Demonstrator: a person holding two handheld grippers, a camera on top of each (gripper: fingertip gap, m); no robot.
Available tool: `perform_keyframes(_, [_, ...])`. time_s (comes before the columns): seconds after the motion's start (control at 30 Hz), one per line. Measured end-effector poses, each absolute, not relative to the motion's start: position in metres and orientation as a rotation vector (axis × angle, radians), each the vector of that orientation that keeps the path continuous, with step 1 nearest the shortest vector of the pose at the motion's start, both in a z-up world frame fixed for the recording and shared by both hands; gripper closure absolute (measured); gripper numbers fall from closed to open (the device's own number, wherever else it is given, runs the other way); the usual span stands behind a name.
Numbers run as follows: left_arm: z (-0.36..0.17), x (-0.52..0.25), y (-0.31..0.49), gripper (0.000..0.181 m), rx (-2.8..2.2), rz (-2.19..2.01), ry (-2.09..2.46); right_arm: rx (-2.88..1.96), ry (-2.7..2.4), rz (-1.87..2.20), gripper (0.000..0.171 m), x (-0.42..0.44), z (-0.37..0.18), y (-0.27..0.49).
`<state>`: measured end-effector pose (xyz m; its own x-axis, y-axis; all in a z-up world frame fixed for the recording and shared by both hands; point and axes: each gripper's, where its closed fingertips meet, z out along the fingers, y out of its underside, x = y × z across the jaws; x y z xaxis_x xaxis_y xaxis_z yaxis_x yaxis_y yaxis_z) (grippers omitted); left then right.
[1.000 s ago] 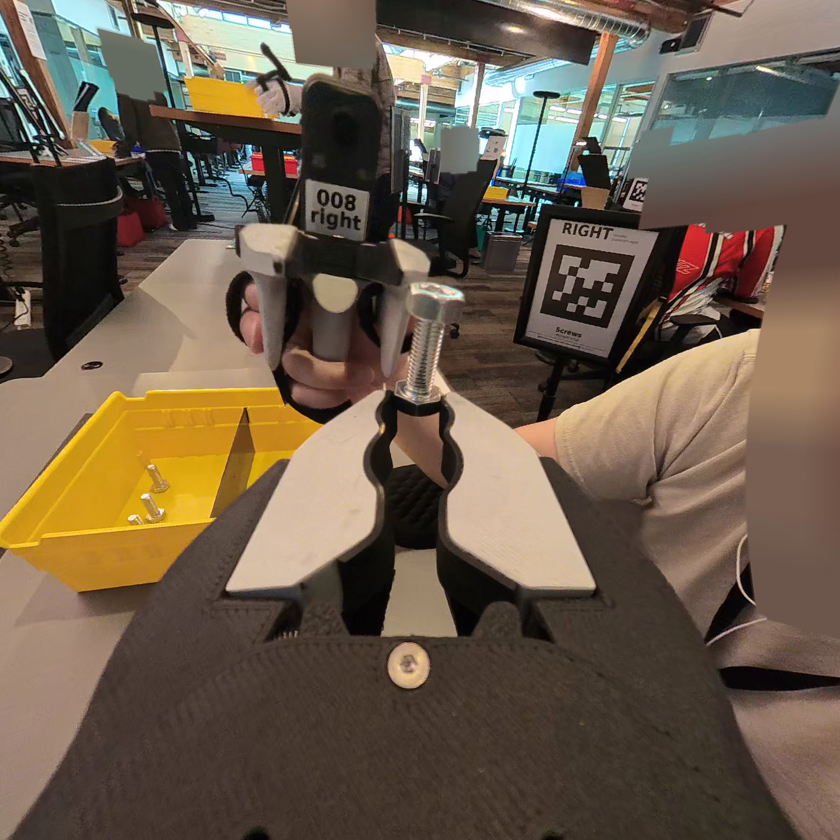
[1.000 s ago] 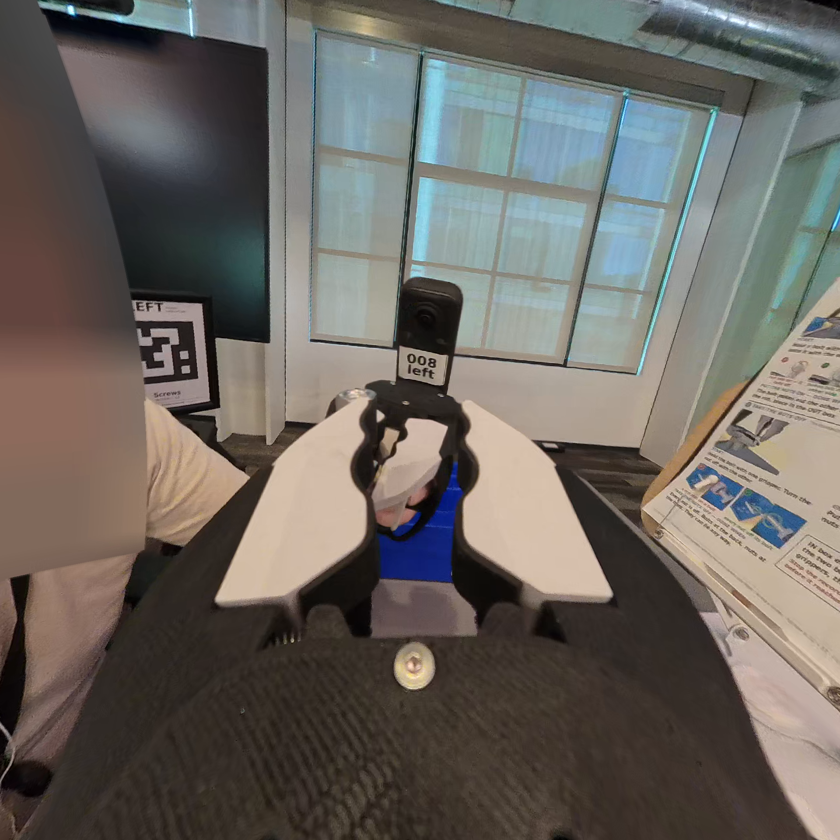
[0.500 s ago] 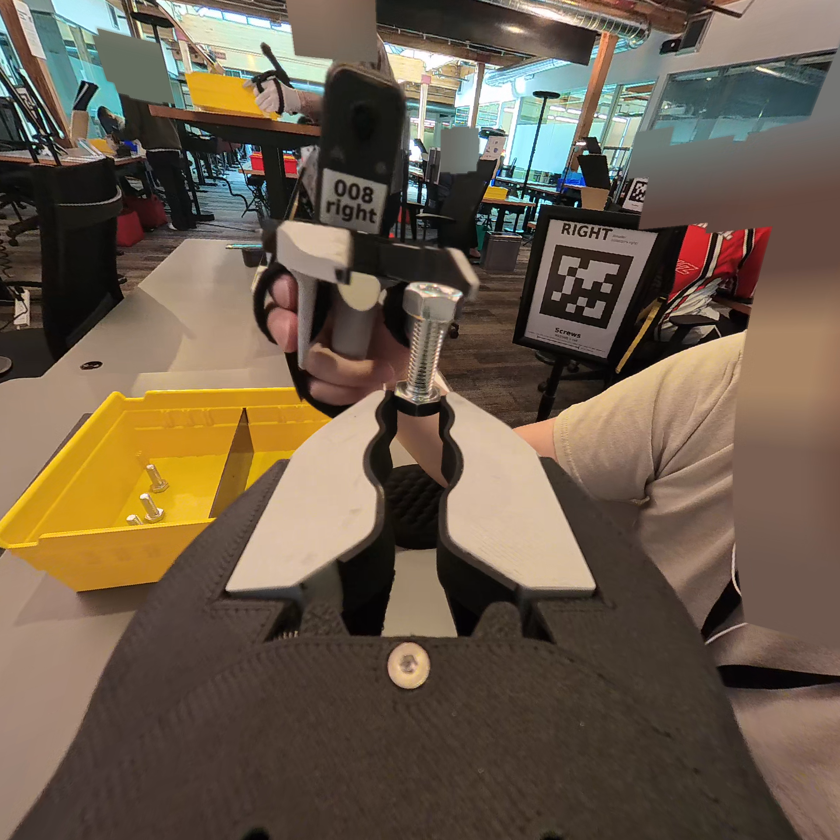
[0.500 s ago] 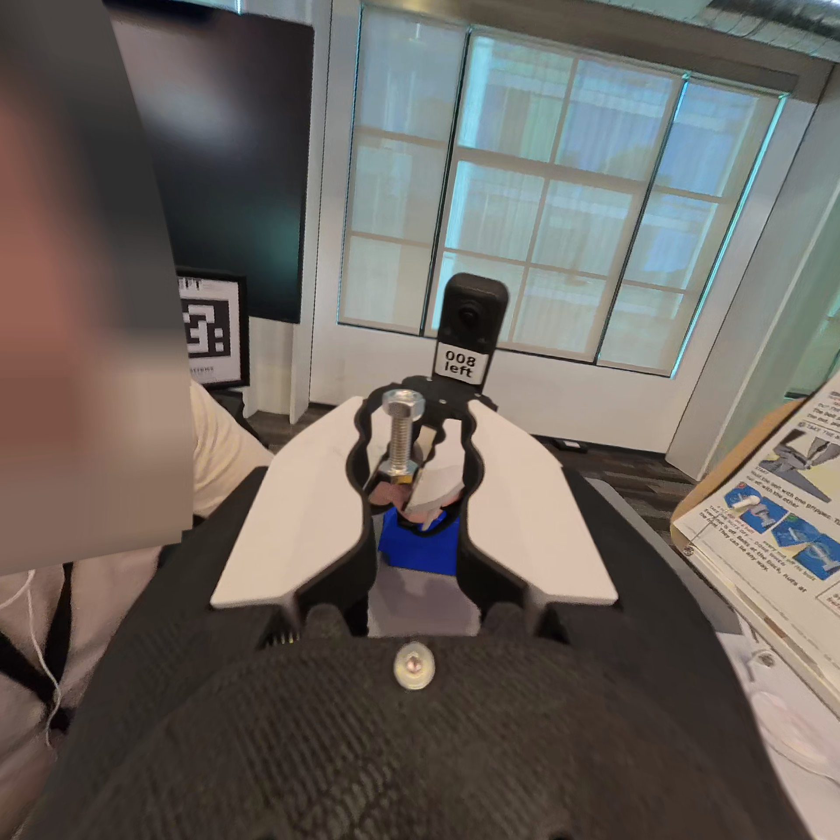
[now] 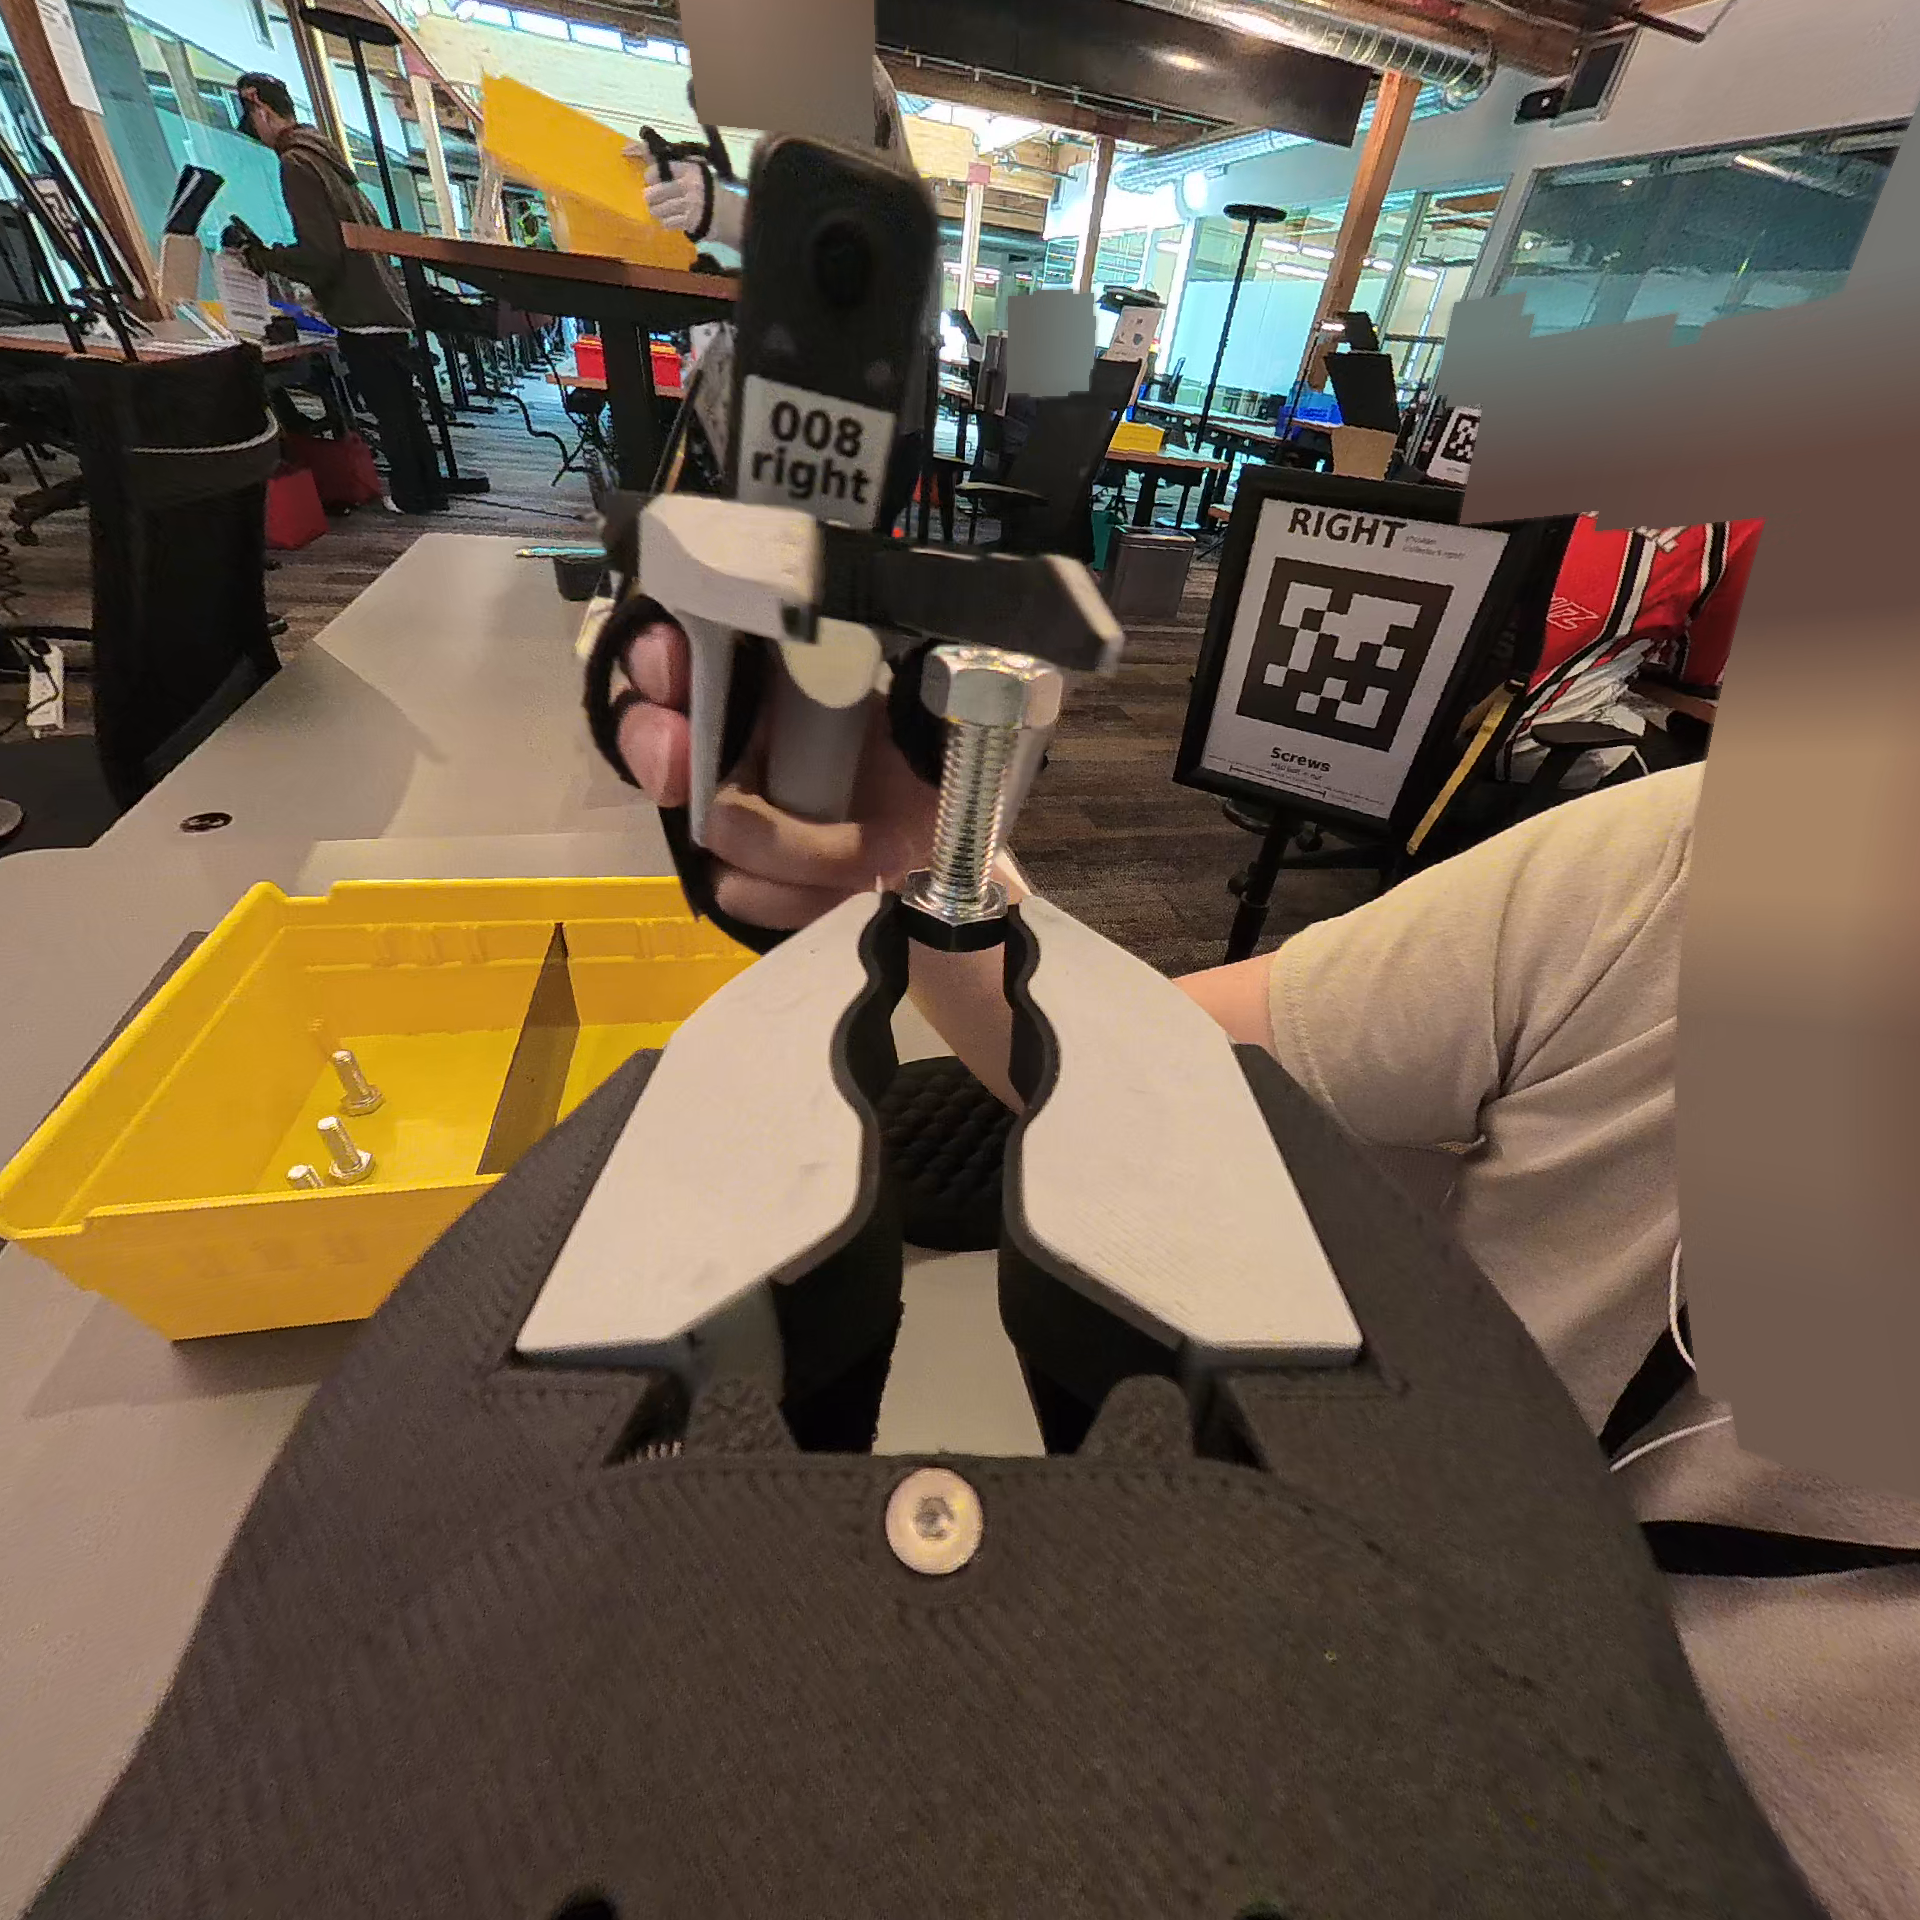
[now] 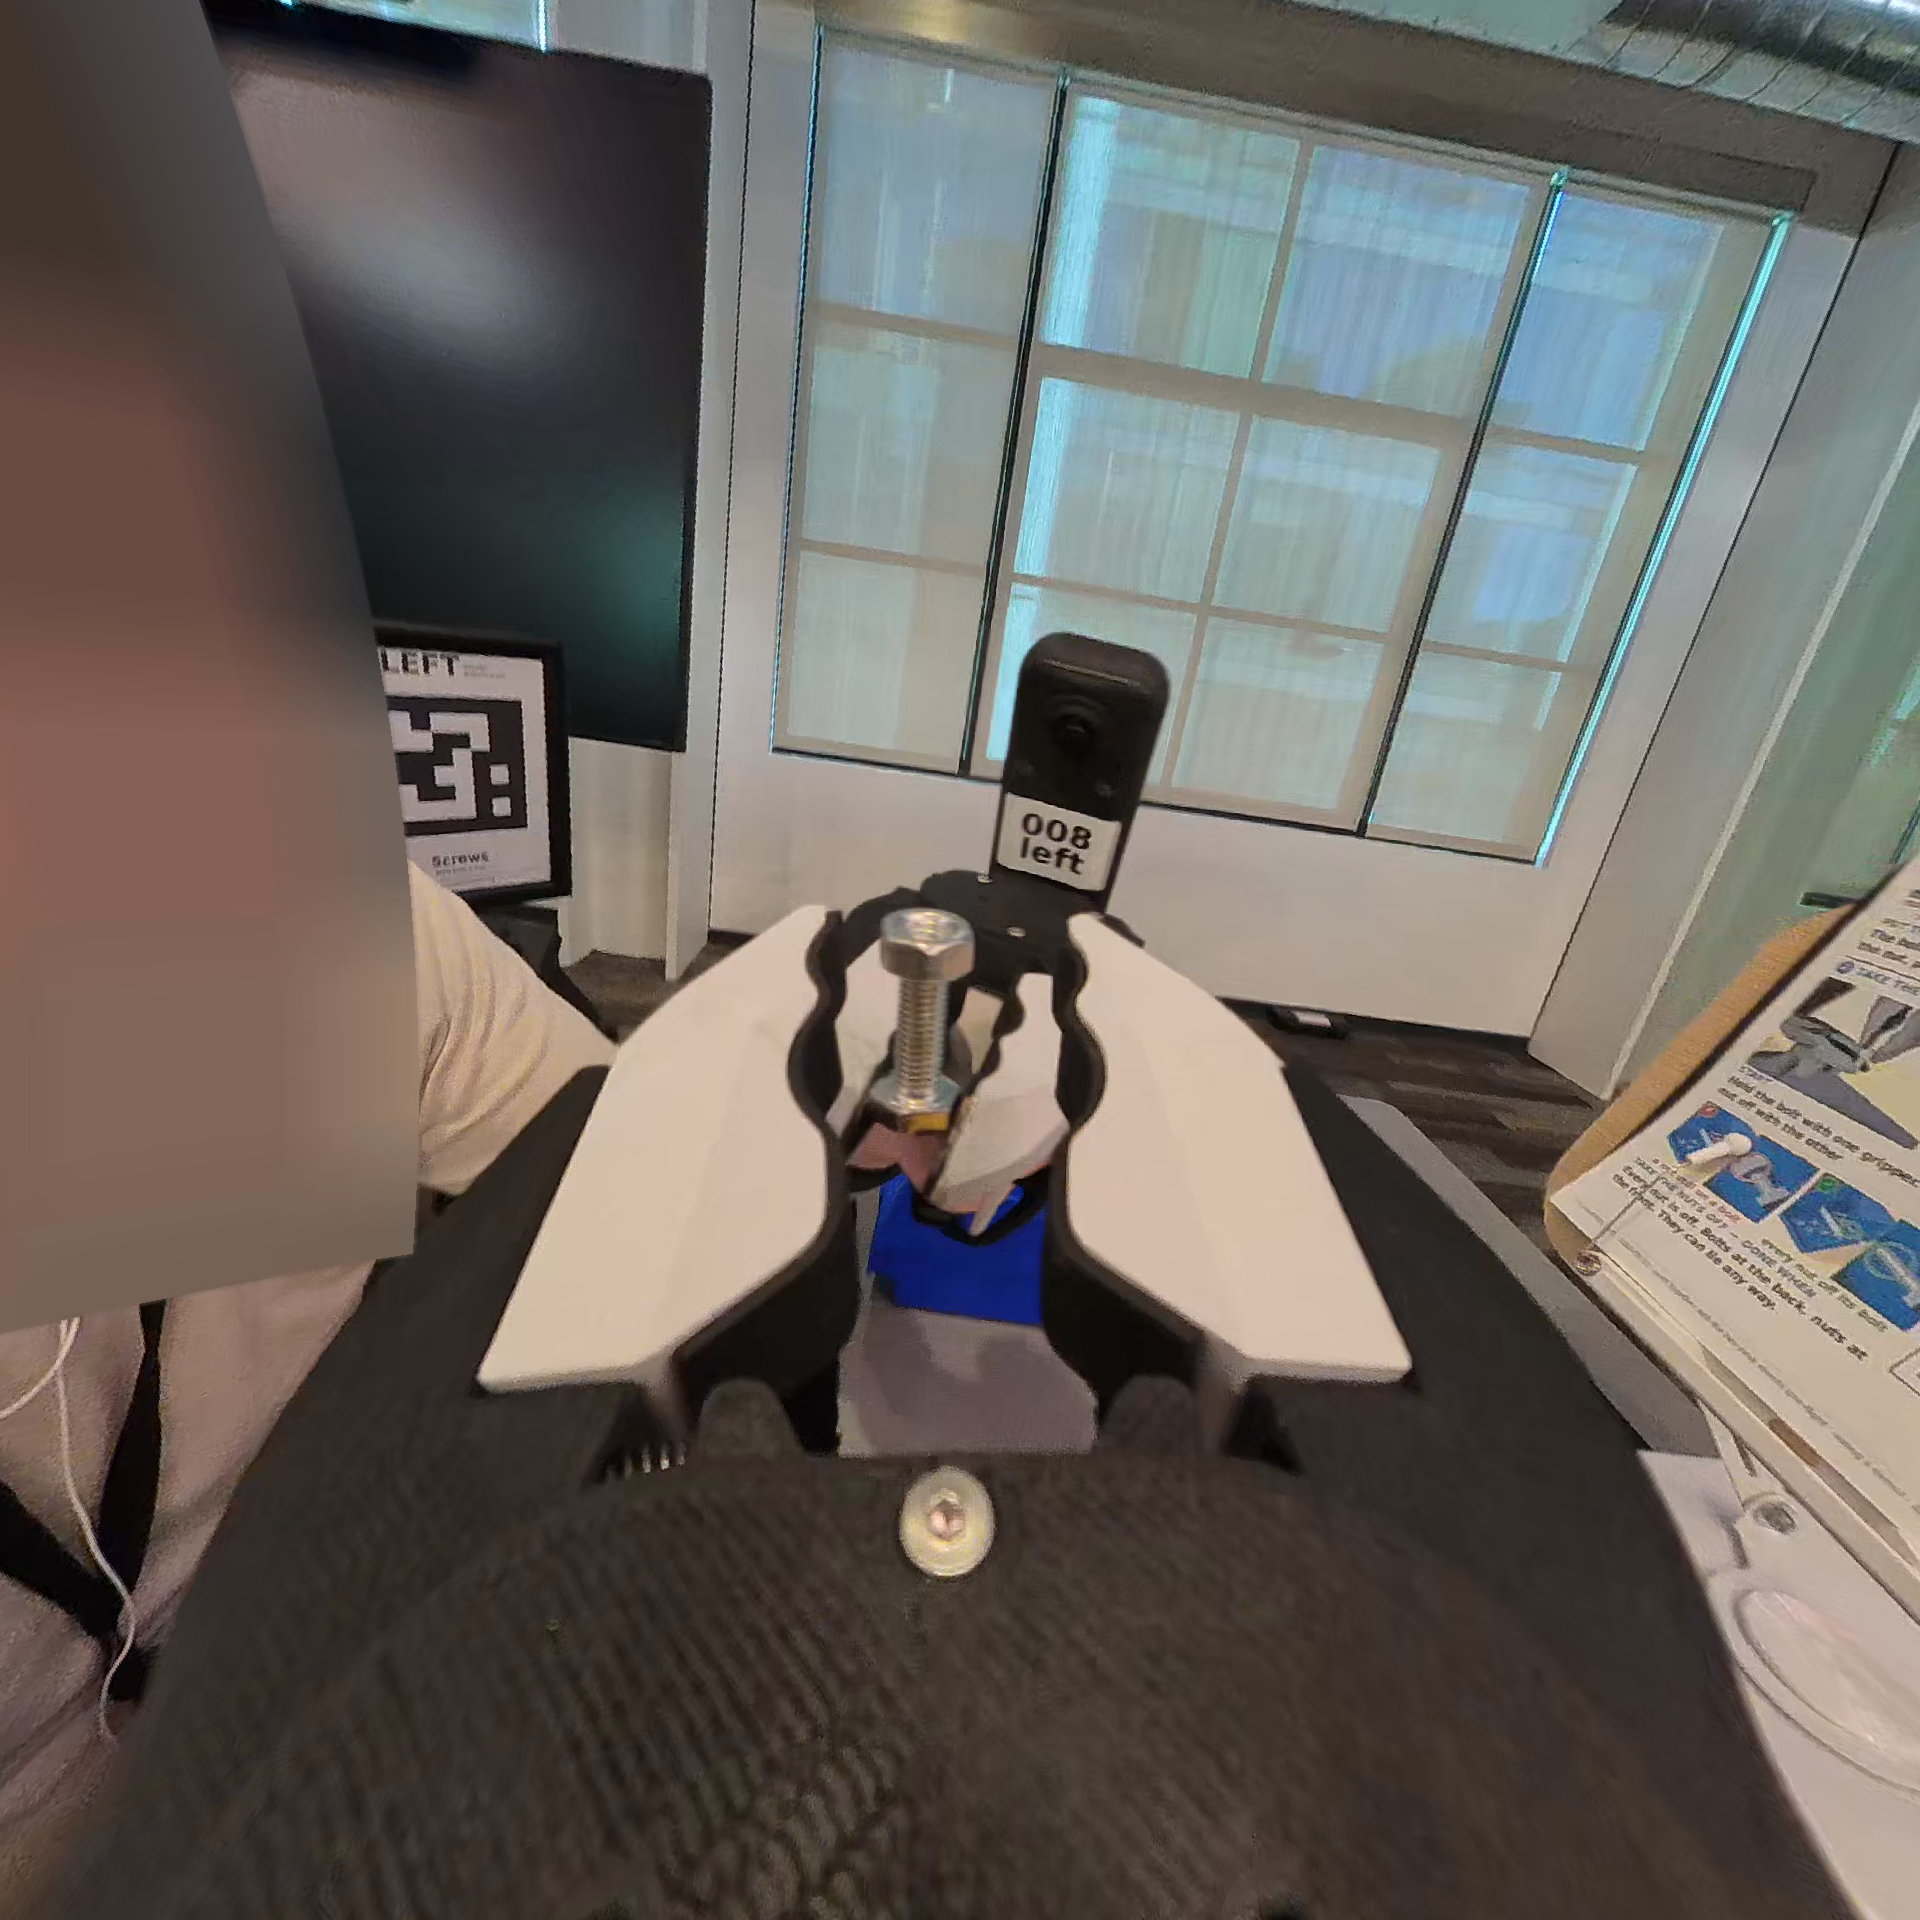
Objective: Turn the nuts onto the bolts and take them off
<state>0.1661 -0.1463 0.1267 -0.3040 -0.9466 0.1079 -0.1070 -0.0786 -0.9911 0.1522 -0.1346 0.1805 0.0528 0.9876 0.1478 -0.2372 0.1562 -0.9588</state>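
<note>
1. Leftmost in the left wrist view, a yellow plastic bin (image 5: 177, 1236) sits on the grey table (image 5: 145, 1475) at the lower left of the frame, with a dark divider (image 5: 535, 1060) standing inside it; its right end is hidden behind the gripper body.
2. Small silver bolts (image 5: 348, 1148) lie loose in the bin's left compartment; how many cannot be told.
3. At centre, the left gripper (image 5: 948, 925) is clamped on a silver hex nut (image 5: 951, 906) at its fingertips.
4. Upright through that nut stands a silver threaded hex-head bolt (image 5: 977, 774), head up; its lower end is hidden between the fingers.
5. Behind the bolt, in the upper centre, the right gripper (image 5: 873, 623) faces the camera, held by a hand (image 5: 727, 790); its finger ends are foreshortened and blurred.
6. In the right wrist view, the right gripper (image 6: 945, 966) has its fingers spread wide, the bolt (image 6: 923, 1023) standing between them, touching neither.
7. Below it, a blue block (image 6: 961, 1273) is mostly covered.
</note>
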Motion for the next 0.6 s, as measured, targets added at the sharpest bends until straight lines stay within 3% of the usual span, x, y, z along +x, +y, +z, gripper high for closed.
perform_keyframes(0.2, [0.128,0.165,-0.147,0.164,-1.184,-1.461,1.466,-0.993,-1.11,1.121,0.139,0.144,0.175,-0.135])
perform_keyframes(0.3, [0.127,0.165,-0.147,0.164,-1.185,-1.452,1.471,-0.96,-1.119,1.13,0.152,0.145,0.177,-0.138])
perform_keyframes(0.5, [0.122,0.167,-0.145,0.164,-1.212,-1.457,1.485,-0.928,-1.079,1.184,0.153,0.157,0.186,-0.137])
perform_keyframes(0.6, [0.124,0.165,-0.142,0.164,-1.223,-1.458,1.47,-1.076,-1.155,0.95,0.153,0.188,0.162,-0.124])
